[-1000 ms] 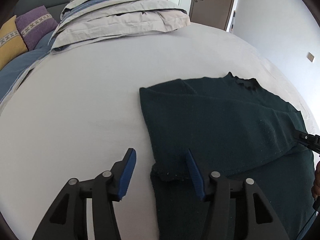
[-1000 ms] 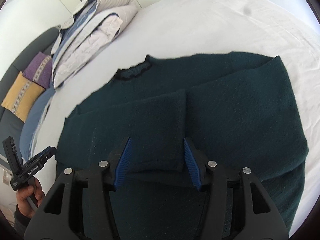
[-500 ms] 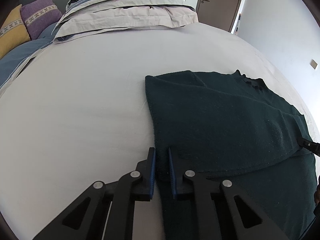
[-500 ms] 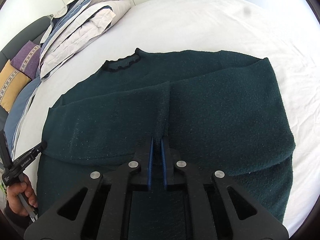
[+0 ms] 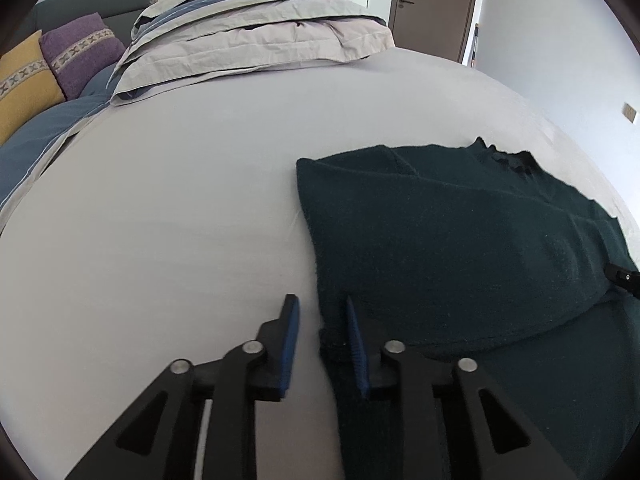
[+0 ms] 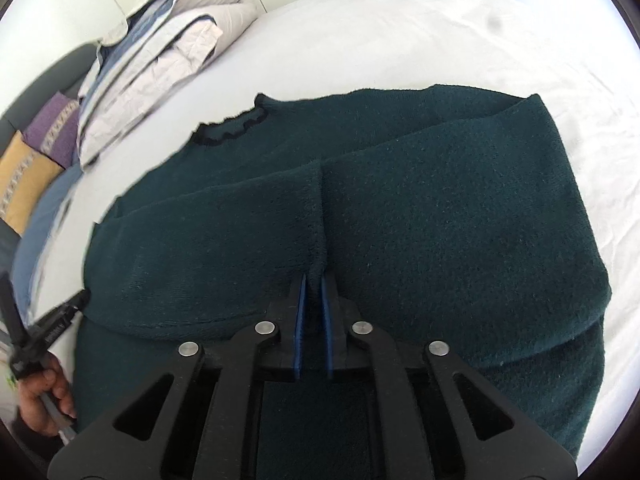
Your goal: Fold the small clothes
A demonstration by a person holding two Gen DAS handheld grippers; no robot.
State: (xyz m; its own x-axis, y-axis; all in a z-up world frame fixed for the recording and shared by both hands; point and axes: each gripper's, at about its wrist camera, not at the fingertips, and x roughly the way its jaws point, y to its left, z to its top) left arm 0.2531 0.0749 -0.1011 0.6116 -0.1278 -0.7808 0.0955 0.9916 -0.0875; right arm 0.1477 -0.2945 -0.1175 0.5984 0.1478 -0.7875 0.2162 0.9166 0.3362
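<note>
The dark green sweater (image 5: pixel 460 248) lies flat on the pale bed sheet (image 5: pixel 160 220), filling the left wrist view from about 1 o'clock round to 5 o'clock. Its near sleeve is already folded across the body, so the side folds look done on this edge; the bottom-to-collar fold appears still to come. The left gripper (image 5: pixel 322 322) sits at 6 o'clock with its jaws opening; the folded edge of the knit stands between the blue pads, and I judge it loose, not pinched. Folded bedding (image 5: pixel 256 28) is stacked at 12 o'clock. No writing is legible here.

In the right wrist view the sweater (image 6: pixel 440 220) covers the centre, collar at 11 o'clock, both sleeves laid inward and meeting in a seam down the middle. The right gripper (image 6: pixel 314 280) at 6 o'clock has its jaws opening from a narrow gap, straddling that seam without clearly clamping it. At 8 o'clock the other handle shows small white lettering, too blurred to read.
</note>
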